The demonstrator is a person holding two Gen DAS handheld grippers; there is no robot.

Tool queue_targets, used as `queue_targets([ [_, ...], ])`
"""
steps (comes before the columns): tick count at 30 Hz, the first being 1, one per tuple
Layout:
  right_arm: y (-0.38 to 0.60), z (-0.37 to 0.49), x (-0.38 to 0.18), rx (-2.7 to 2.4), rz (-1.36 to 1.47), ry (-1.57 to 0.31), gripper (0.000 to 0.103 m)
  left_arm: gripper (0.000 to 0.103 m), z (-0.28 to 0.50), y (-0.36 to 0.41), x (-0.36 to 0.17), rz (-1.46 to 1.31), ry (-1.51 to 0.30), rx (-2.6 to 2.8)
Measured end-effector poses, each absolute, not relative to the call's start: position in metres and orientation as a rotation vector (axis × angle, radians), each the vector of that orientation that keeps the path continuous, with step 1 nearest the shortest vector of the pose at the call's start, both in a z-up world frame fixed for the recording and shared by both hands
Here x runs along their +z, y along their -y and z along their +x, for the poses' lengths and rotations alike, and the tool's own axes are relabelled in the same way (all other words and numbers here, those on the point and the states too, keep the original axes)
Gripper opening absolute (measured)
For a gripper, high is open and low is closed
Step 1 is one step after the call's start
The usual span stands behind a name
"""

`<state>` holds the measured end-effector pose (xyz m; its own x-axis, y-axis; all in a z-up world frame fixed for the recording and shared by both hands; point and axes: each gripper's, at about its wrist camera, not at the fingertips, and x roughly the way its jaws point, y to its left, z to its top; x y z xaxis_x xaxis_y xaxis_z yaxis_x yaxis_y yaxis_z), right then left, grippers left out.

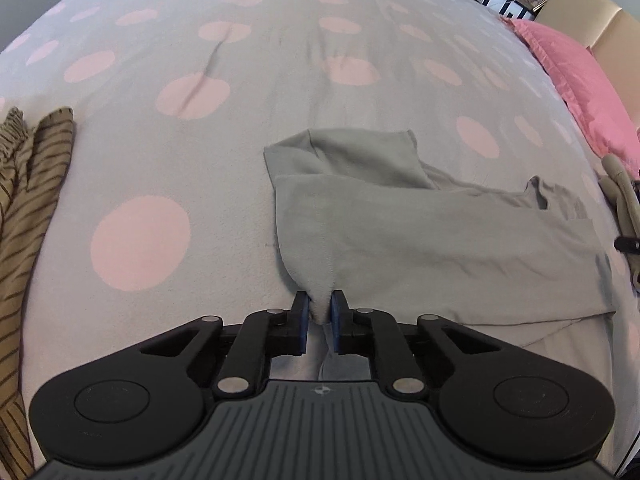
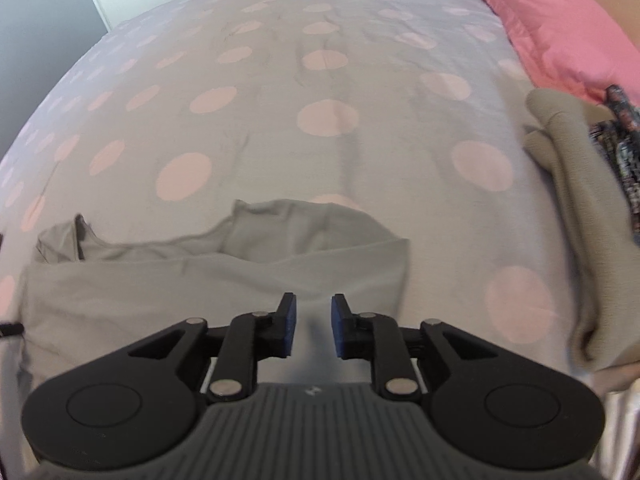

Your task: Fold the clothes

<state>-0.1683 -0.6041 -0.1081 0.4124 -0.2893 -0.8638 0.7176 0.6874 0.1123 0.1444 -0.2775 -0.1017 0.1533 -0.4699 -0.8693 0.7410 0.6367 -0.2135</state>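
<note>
A grey garment (image 1: 400, 224) lies partly folded on the dotted bed cover (image 1: 200, 152), stretching from the middle to the right. My left gripper (image 1: 320, 308) is shut on a bunched near edge of the grey garment. In the right wrist view the same grey garment (image 2: 200, 276) lies across the lower left. My right gripper (image 2: 313, 312) is open just above its near right part, with nothing between the pads.
A brown striped garment (image 1: 28, 200) lies at the left edge. A pink pillow (image 1: 576, 76) sits at the far right, also in the right wrist view (image 2: 560, 28). A beige folded garment (image 2: 580, 216) and a dark patterned cloth (image 2: 624, 152) lie at the right.
</note>
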Motion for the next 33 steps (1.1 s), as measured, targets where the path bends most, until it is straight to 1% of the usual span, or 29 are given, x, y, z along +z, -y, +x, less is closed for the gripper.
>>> queue_targets([
  [2, 0.6, -0.181, -0.107, -0.654, 0.489, -0.967, 0.022, 0.009, 0.144, 0.276, -0.094, 0.279, -1.102, -0.892],
  [3, 0.597, -0.186, -0.107, -0.64, 0.475, -0.978, 0.026, 0.009, 0.144, 0.276, -0.091, 0.274, -1.097, -0.895],
  [4, 0.592, -0.19, -0.109, -0.619, 0.454, -0.995, 0.032, 0.009, 0.143, 0.276, -0.088, 0.269, -1.093, -0.898],
  [5, 0.586, -0.192, -0.112, -0.594, 0.424, -1.018, 0.034, 0.009, 0.143, 0.276, -0.085, 0.267, -1.089, -0.901],
  [9, 0.557, -0.197, -0.133, -0.498, 0.263, -1.127, 0.036, 0.009, 0.14, 0.276, -0.08, 0.273, -1.081, -0.9],
  [11, 0.546, -0.197, -0.145, -0.506, 0.166, -1.153, 0.036, 0.009, 0.139, 0.275, -0.079, 0.275, -1.078, -0.898],
  [13, 0.546, -0.198, -0.152, -0.546, 0.122, -1.144, 0.032, 0.009, 0.137, 0.273, -0.077, 0.278, -1.078, -0.896],
  [14, 0.546, -0.198, -0.155, -0.567, 0.103, -1.138, 0.027, 0.009, 0.136, 0.272, -0.076, 0.279, -1.077, -0.895],
  [15, 0.548, -0.199, -0.156, -0.564, 0.118, -1.142, 0.006, 0.009, 0.135, 0.271, -0.076, 0.283, -1.077, -0.89],
  [16, 0.55, -0.201, -0.156, -0.554, 0.142, -1.148, 0.004, 0.009, 0.135, 0.27, -0.077, 0.292, -1.077, -0.883],
  [18, 0.55, -0.202, -0.154, -0.541, 0.138, -1.164, 0.003, 0.009, 0.136, 0.268, -0.081, 0.311, -1.085, -0.865],
  [21, 0.551, -0.201, -0.154, -0.551, 0.153, -1.198, 0.003, 0.009, 0.137, 0.267, -0.101, 0.358, -1.123, -0.832],
  [25, 0.547, -0.199, -0.158, -0.562, 0.136, -1.217, 0.003, 0.009, 0.133, 0.268, -0.116, 0.402, -1.109, -0.826],
  [27, 0.545, -0.198, -0.16, -0.555, 0.133, -1.246, 0.005, 0.013, 0.134, 0.267, -0.116, 0.406, -1.106, -0.832],
  [30, 0.548, -0.201, -0.158, -0.572, 0.153, -1.291, 0.006, 0.023, 0.139, 0.263, -0.114, 0.394, -1.119, -0.825],
  [33, 0.552, -0.206, -0.147, -0.604, 0.184, -1.274, 0.009, 0.024, 0.148, 0.257, -0.111, 0.354, -1.13, -0.807],
])
